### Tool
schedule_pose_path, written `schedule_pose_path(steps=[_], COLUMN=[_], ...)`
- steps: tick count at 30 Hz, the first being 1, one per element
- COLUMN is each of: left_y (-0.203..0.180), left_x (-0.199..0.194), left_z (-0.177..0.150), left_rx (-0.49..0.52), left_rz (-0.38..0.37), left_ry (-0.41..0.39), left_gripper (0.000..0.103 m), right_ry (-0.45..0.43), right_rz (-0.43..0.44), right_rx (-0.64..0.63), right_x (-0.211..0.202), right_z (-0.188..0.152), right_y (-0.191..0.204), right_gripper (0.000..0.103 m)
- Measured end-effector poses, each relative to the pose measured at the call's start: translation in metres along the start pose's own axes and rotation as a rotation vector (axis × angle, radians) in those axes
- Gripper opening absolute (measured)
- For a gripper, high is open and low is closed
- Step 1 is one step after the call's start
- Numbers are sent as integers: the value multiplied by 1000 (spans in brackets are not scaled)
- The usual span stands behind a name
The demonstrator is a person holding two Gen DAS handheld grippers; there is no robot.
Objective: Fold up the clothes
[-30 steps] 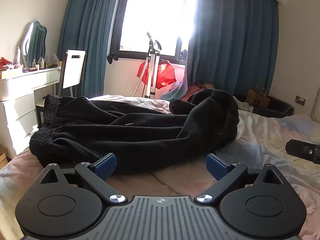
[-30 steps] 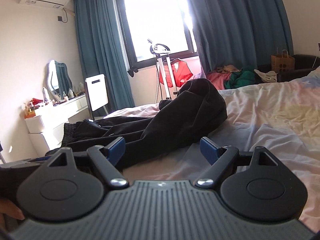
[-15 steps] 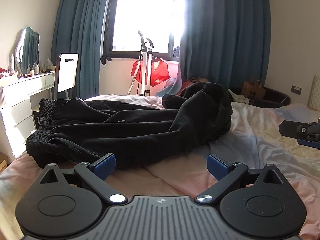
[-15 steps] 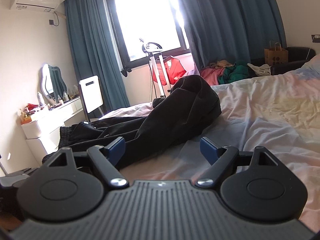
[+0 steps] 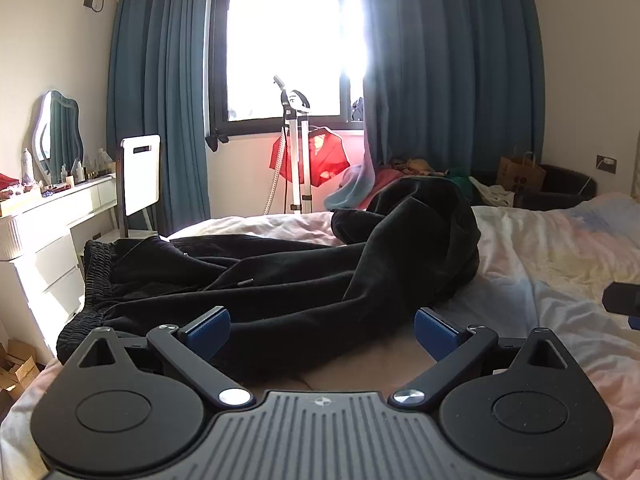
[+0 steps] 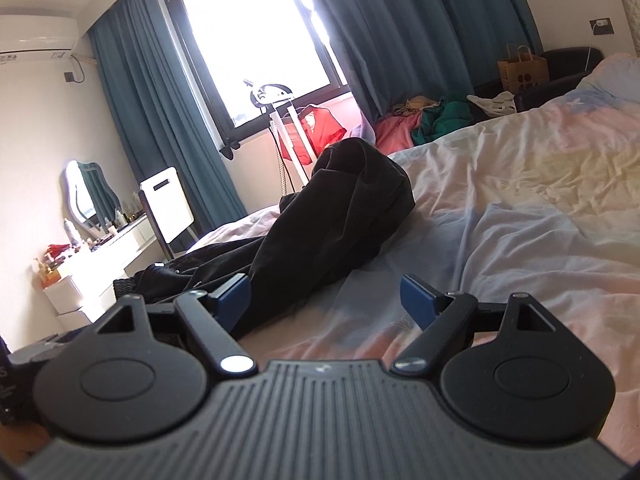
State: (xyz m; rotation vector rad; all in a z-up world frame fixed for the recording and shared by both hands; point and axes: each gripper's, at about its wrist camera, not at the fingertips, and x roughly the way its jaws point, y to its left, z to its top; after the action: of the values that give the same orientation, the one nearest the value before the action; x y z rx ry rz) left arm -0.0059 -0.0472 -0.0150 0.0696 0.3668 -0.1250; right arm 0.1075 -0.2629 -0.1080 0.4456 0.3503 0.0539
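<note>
A pair of black trousers [image 5: 280, 280] lies crumpled across the bed, its elastic waistband [image 5: 96, 276] at the left and the legs bunched into a heap [image 6: 352, 200] at the right. My left gripper [image 5: 322, 326] hovers open just in front of the trousers' near edge, nothing between its blue fingertips. In the right wrist view my right gripper [image 6: 326, 296] is open too, tilted, its left fingertip close to the dark cloth and its right one over bare sheet. A dark piece of the right gripper [image 5: 622, 304] shows at the left view's right edge.
The bed carries a rumpled pastel sheet [image 6: 540, 200]. A white dresser [image 5: 48, 232] with a mirror and a white chair [image 5: 140, 176] stand at the left. A garment steamer [image 5: 296, 152], a clothes pile [image 6: 424, 120] and a paper bag [image 6: 522, 70] are by the window.
Both grippers have risen and shifted; the right one has tilted and turned rightward over the sheet. The trousers lie as before. Both grippers stayed open.
</note>
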Motion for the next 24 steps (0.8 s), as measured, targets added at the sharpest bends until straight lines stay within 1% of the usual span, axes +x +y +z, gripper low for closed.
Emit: schedule_pose_path(steps=[2, 6, 7, 9, 10, 12, 14, 16, 20, 22, 24], left_y=[0, 3, 4, 8, 9, 12, 16, 18, 25, 31, 39], left_x=[9, 26, 30, 37, 40, 47, 54, 62, 75, 82, 92], left_z=[-7, -21, -25, -32, -35, -42, -49, -54, -58, -60, -62], left_rx=[-9, -19, -17, -13, -11, -7, -3, -15, -57, -95, -151], left_rz=[0, -4, -7, -13, -16, -22, -28, -50, -72, -79, -78], left_ry=[3, 5, 3, -1, -3, -8, -12, -11, -5, 7, 36], left_gripper=[100, 100, 100, 101, 102, 103, 102, 102, 102, 102, 103], right_ry=[18, 40, 59, 99, 102, 94, 119, 132, 46, 26, 48], right_rz=[5, 50, 44, 29, 13, -19, 8, 2, -52, -87, -76], right_rx=[46, 173, 195, 215, 213, 169, 133, 109, -24, -34, -15], right_x=[4, 2, 5, 18, 26, 46, 76, 113, 196, 248, 296], right_z=[0, 0, 1, 8, 14, 30, 50, 76, 137, 164, 180], right_y=[-8, -24, -27, -29, -28, -20, -12, -7, 6, 7, 7], right_gripper=[84, 84, 86, 85, 85, 85, 85, 84, 84, 84, 84])
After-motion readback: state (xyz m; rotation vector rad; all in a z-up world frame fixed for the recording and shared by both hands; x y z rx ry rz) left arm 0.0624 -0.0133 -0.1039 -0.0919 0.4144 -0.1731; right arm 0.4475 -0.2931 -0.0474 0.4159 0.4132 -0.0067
